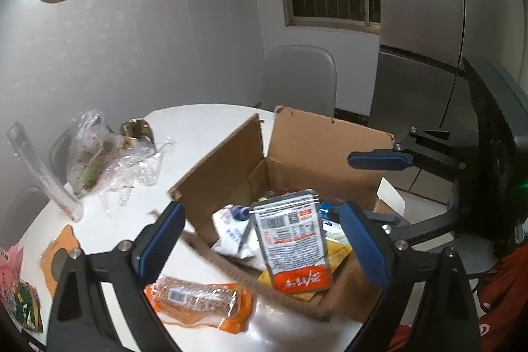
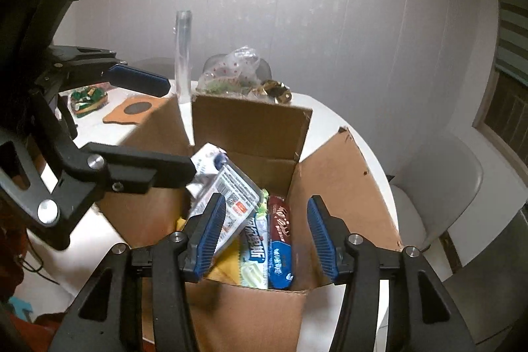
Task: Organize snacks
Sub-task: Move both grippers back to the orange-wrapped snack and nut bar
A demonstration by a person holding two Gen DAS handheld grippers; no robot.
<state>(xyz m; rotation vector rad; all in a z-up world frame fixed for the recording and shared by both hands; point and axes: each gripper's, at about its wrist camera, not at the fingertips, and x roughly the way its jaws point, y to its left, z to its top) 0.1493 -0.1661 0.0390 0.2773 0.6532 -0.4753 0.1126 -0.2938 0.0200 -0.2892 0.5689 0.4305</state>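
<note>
An open cardboard box (image 1: 313, 147) (image 2: 250, 124) stands on the round white table (image 1: 198, 134) with several snack packs inside. A silver and orange pouch (image 1: 293, 240) (image 2: 231, 197) leans upright in it. My left gripper (image 1: 264, 243) (image 2: 180, 127) hangs open over the box's near edge, its pads clear of the pouch. My right gripper (image 2: 266, 235) is open above a green-white pack (image 2: 254, 249) and a brown-blue pack (image 2: 280, 240); in the left wrist view one of its fingers (image 1: 379, 160) shows. An orange snack pack (image 1: 198, 299) lies on the table beside the box.
Crumpled clear bags (image 1: 99, 160) (image 2: 237, 68) and a tall glass tube (image 1: 43, 174) (image 2: 183, 55) stand behind the box. An orange coaster (image 1: 59, 253) (image 2: 132, 111) and green sweets (image 1: 26, 302) (image 2: 87, 98) lie at the left. A pale chair (image 1: 297, 78) (image 2: 439, 187) stands beyond the table.
</note>
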